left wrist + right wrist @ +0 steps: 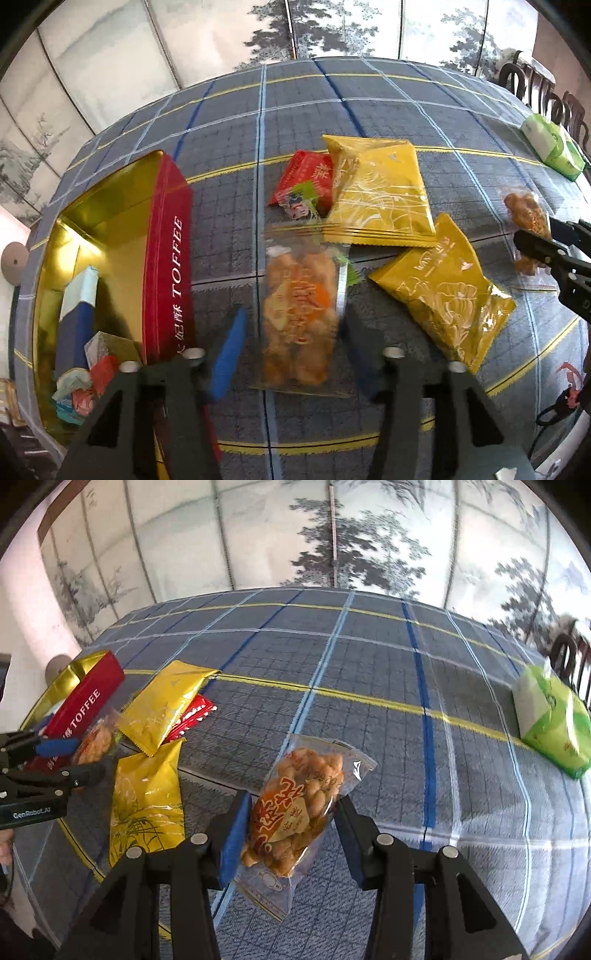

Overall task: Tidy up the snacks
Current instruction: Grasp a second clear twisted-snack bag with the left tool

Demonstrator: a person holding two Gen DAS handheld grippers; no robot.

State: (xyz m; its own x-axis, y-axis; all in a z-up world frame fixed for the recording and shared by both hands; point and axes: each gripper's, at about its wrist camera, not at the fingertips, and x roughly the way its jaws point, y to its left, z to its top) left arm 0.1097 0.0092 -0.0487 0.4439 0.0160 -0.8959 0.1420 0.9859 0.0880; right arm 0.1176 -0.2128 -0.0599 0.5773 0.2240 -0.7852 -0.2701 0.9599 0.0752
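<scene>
Left pose: pointing steeply down at the table, beside the tin.
Left gripper: straddling a clear snack bag lying flat; right pad touching its edge, left pad standing just clear, so not yet gripping.
Right pose: angling down over the table, well right of the tin.
Right gripper: pinching a clear bag of peanuts, both pads pressing its sides.
Nearby: two yellow packets and a red packet lying beside the left bag.
</scene>
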